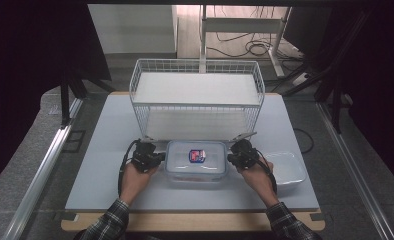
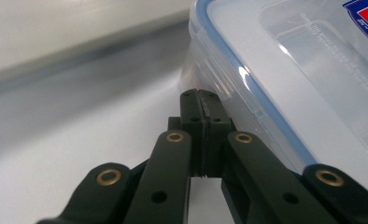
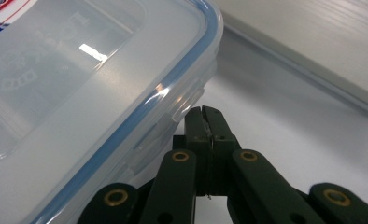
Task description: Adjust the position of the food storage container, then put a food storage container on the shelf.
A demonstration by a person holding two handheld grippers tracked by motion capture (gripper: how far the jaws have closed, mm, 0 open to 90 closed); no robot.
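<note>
1. High view: clear lidded container lying flat on the pale table, just in front of the white wire basket. Blue-and-red label near the middle of the lid. Left gripper pressed up against the container's left short end, right gripper against its right short end, one on each side at about the same level. Left hand and right hand wrapped around the gripper bodies, plaid sleeves coming in from the bottom edge. Shallow clear tray just to the right of the container, beyond the right hand.

2. Left gripper view: black jaws brought fully together, pads face to face, nothing caught between them. Closed tips of the left gripper right at the container side wall, just under the blue-sealed rim; actual contact too close to call. Corner of the label at the upper right, on the lid. Bare table surface to the left of the container.

3. Right gripper view: jaws likewise pinched shut with no gap and nothing held. Tips of the right gripper just beside the container at a small rounded tab below the blue rim, touching or nearly so. Edge of a flat white board beyond the container, resting on the table.
</note>
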